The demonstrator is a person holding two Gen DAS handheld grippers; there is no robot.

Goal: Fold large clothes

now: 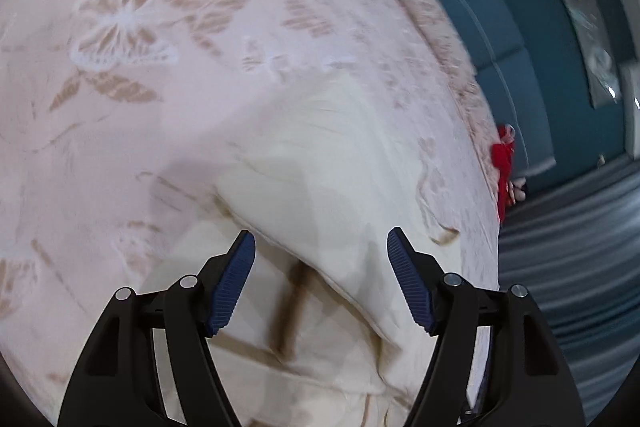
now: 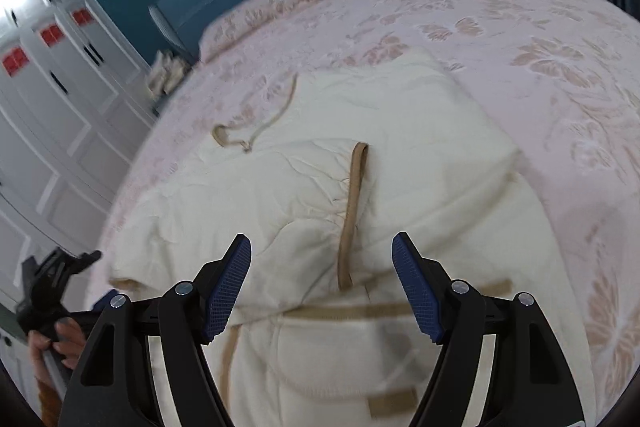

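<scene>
robe [image 2: 320,187] hem off-frame, blurry

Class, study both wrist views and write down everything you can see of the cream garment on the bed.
The cream garment is large, of soft, wrinkled, thick-looking fabric with tan trim bands and a loose tan cord. It lies partly folded on the pink floral bedspread, one layer doubled over. The left gripper and right gripper are open above it, gripping nothing.

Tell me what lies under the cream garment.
The cream garment lies on the pink floral bedspread, which shows around it. The bedspread directly beneath is covered, so anything there is hidden. Both the left gripper and right gripper hover open above.
</scene>
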